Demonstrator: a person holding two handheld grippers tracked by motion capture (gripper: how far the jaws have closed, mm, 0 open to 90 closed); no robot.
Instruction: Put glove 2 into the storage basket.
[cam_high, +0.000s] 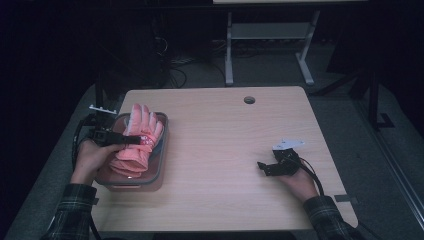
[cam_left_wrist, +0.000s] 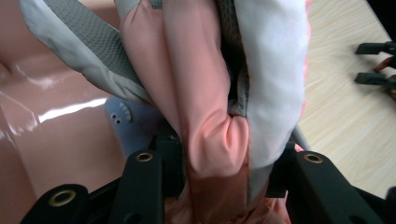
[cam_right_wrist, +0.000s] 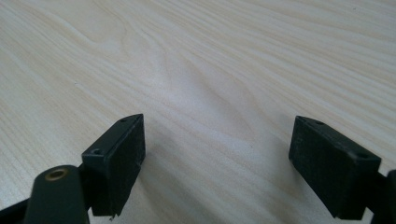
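Fabric fills the space between my left jaws: a pink glove (cam_left_wrist: 205, 107) with grey and white panels, bunched into a soft fold that both pads of my left gripper (cam_left_wrist: 224, 163) press into. The cloth puckers where they bite, so I judge the left jaws to be clenched on the glove, not merely standing around it. From above, the glove (cam_high: 137, 142) lies in a shallow pink bin (cam_high: 162, 150) near the left edge of the table (cam_high: 225, 150), its fingers pointing away from me, and my left gripper (cam_high: 131, 140) comes in across its middle from the left side.

I judge the glove to be light and limp. It will sag on either side of my pads and trail its fingers and cuff when I lift. The padded shell looks smooth, perhaps a little slick, so a thin pinch of one layer could slide out. A hold through the thick middle, palm and back together, seems safest, and that is about where I have it. Nothing here is fragile; a firm squeeze does no harm. The glossy bin wall just beyond my left pad could snag the dangling cloth.

My right gripper (cam_right_wrist: 215, 154) rests well apart on bare wood, jaws released and wide, nothing between them. In the high view it (cam_high: 268, 167) lies to the right, pointing toward the bin.
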